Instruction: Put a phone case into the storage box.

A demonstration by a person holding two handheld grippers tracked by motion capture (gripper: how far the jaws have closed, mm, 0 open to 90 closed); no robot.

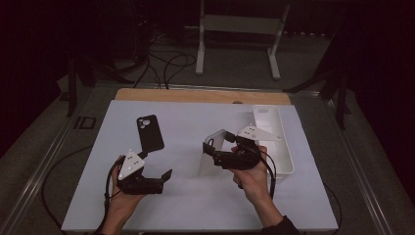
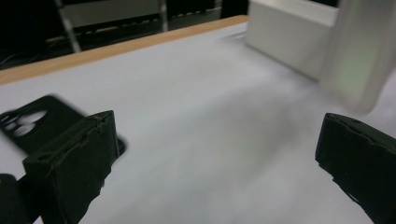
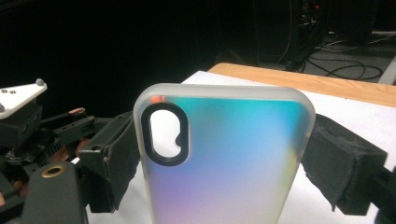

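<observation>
A frosted, iridescent phone case (image 3: 224,163) with a black-ringed camera hole stands upright between the pads of my right gripper (image 3: 224,172), which is shut on its two long edges. From above, that case (image 1: 222,137) is held on end over the middle of the white board, right gripper (image 1: 215,153) pointing left. A black phone case (image 1: 149,132) lies flat on the board at the left. My left gripper (image 1: 157,166) hovers just in front of it, jaws wide open with nothing between them (image 2: 219,158); the black case (image 2: 28,123) lies beyond its left jaw.
A long white tray (image 1: 275,139) sits along the right side of the white board (image 1: 195,205), close behind my right hand. A wooden strip (image 1: 195,95) edges the far side. Cables and a white stand lie on the floor beyond.
</observation>
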